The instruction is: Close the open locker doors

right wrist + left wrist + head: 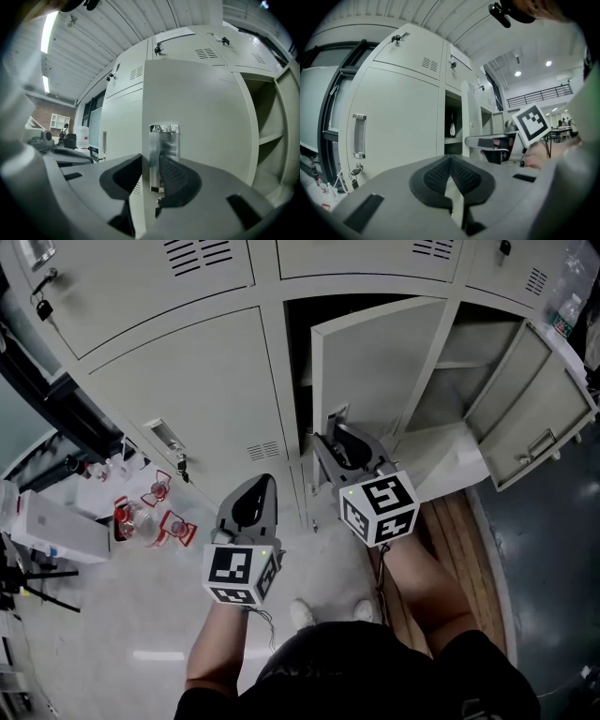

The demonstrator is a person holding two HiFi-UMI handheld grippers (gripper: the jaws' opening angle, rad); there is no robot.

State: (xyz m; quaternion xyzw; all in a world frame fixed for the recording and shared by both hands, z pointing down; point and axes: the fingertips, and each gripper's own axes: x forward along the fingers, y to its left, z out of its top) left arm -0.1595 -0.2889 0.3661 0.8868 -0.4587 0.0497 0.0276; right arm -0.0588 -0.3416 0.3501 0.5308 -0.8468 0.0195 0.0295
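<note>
right gripper (151,161): pointing about level at the locker door (201,112), holding its jaws partly apart, not clearly pressing on anything

door against right gripper: sitting right at the jaw tips, showing its free edge and metal handle (164,140) in the gap between them; lining up edge-to-left-jaw and handle-to-right-jaw, too close for telling touching from just beside

left gripper (450,161): keeping its jaws closed together, holding nothing, hanging lower and further left than the right one in the head view

door against left gripper: standing off to its right, apart from it; facing a closed locker (393,136) instead

door position: hanging in the lower row of the locker bank, swung partway out, leaving a dark opening left of the free edge

door facing: turning its handle side toward the person, hinging at the right

door long axis: running upright, as is the handle

second open door (525,418): hanging one compartment to the right, swung wider, baring a shelf (459,364) inside
</note>
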